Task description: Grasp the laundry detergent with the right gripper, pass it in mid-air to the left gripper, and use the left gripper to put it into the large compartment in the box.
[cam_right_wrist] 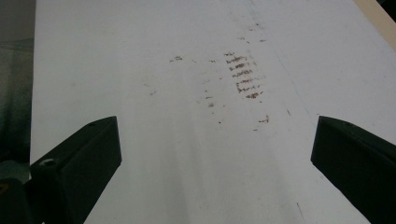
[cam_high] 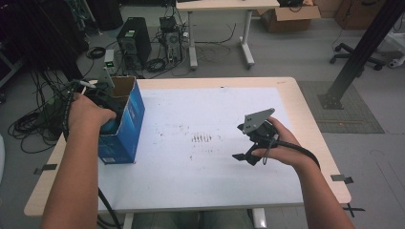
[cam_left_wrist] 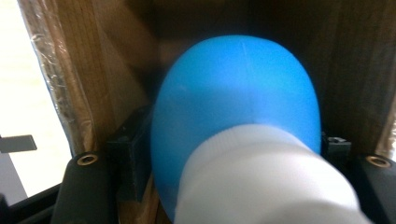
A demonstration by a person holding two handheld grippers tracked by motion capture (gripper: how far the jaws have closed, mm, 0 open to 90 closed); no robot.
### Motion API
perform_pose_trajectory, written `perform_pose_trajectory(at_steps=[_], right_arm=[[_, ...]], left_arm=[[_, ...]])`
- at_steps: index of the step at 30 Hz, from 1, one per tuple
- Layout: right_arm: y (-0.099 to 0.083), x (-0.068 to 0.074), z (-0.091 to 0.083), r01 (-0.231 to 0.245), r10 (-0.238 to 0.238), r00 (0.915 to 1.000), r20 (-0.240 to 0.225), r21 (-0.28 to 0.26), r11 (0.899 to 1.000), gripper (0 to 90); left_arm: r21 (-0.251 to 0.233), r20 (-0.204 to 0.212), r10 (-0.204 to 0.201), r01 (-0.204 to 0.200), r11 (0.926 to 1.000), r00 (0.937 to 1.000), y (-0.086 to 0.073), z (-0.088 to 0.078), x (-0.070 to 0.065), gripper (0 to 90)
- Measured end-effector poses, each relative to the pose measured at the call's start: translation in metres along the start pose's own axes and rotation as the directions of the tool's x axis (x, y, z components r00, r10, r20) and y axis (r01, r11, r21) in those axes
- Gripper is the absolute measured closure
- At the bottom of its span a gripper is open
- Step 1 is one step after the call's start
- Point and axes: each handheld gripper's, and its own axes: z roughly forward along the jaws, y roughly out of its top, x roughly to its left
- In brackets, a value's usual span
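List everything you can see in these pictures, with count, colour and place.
Box: one, blue outside, brown cardboard inside, open-topped, left part of the table.
Bottle: one, blue body with white cap, inside the box between the left tool's jaws; contact unclear.
Table: one, white top with pale wood edge; brown smudges mid-surface.
Computer tower: one, black, on the floor beyond the table.
Office chair base: one, black, floor at far right.
Left tool: one, black, reaching into the box.
Right tool: one, black, jaws wide apart over bare table.
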Motion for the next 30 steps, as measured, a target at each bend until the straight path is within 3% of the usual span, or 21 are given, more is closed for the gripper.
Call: perform_pose_trajectory(at_steps=[12, 30], right_arm=[[0.0, 0.001, -0.002, 0.003, -0.003, 1.0, 0.001, -0.004, 1.0, 1.8], [0.004, 0.003, -0.007, 0.012, -0.012, 0.9999, 0.005, -0.025, 1.0, 1.8]], left_arm=[[-0.005, -0.011, 0.007, -0.007, 1.0, 0.9999, -0.003, -0.008, -0.003, 30.4], [-0.03, -0.021, 0.012, -0.013, 0.9995, 0.9997, -0.014, -0.039, -0.009, 19.8]])
